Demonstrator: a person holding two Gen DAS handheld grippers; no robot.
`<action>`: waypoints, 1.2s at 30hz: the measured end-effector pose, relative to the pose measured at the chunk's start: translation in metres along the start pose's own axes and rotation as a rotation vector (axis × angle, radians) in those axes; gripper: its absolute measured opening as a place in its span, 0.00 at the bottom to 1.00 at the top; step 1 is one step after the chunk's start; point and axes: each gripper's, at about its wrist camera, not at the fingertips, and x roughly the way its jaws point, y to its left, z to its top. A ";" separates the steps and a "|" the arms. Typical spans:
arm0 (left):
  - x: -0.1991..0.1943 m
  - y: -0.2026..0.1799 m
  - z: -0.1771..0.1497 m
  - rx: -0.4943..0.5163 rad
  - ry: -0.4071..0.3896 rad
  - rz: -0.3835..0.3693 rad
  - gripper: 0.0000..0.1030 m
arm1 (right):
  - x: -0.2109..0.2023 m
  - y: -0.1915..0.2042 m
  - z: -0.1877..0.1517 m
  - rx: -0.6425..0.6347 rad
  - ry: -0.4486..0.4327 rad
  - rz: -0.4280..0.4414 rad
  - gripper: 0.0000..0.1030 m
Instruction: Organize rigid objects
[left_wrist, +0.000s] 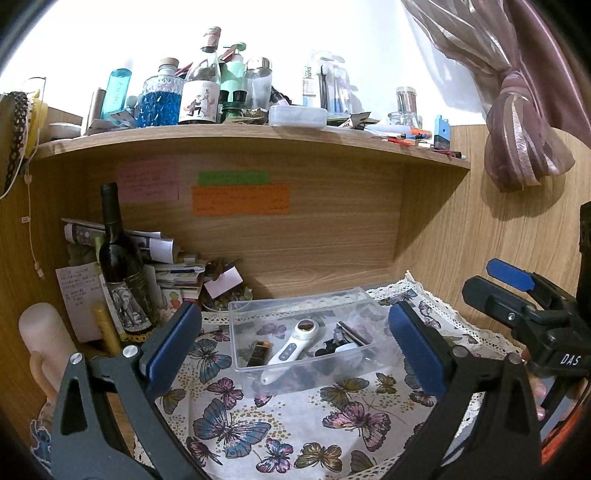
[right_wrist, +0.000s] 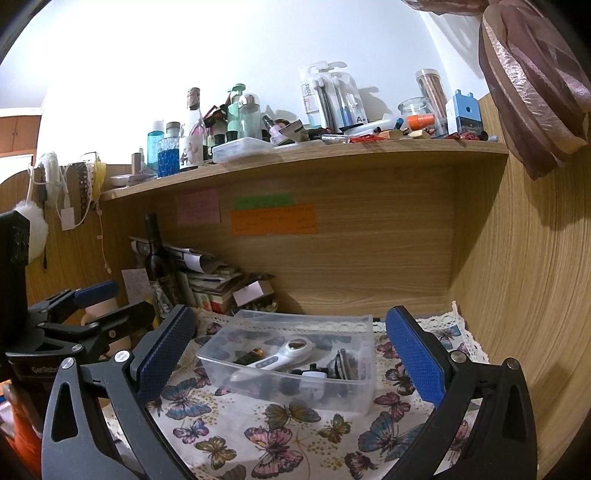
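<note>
Both grippers nearest lens, held back from work. Left gripper (left_wrist: 291, 343): jaws spread wide, empty. Right gripper (right_wrist: 291, 354): same, wide, nothing held. I keep them framing clear plastic bin (left_wrist: 258, 314) on butterfly cloth (left_wrist: 236, 421) covering worktop, under shelf. Bin already gathers rigid items: white handheld device (left_wrist: 286, 350) lying slanted, dark small box (left_wrist: 258, 353), black clips. My guess: sorting nearly done, bin central for easy reach. Wine bottle (left_wrist: 120, 258) stands upright far left, apart from bin.
</note>
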 end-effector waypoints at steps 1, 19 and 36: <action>0.000 0.000 0.000 0.001 -0.001 0.001 1.00 | 0.000 0.000 0.000 0.000 0.000 0.001 1.00; -0.002 -0.004 0.002 0.007 -0.010 0.007 1.00 | -0.003 -0.001 0.002 0.011 -0.010 0.018 1.00; -0.003 -0.010 0.004 0.004 -0.022 0.014 1.00 | -0.001 -0.001 0.003 0.012 -0.007 0.018 1.00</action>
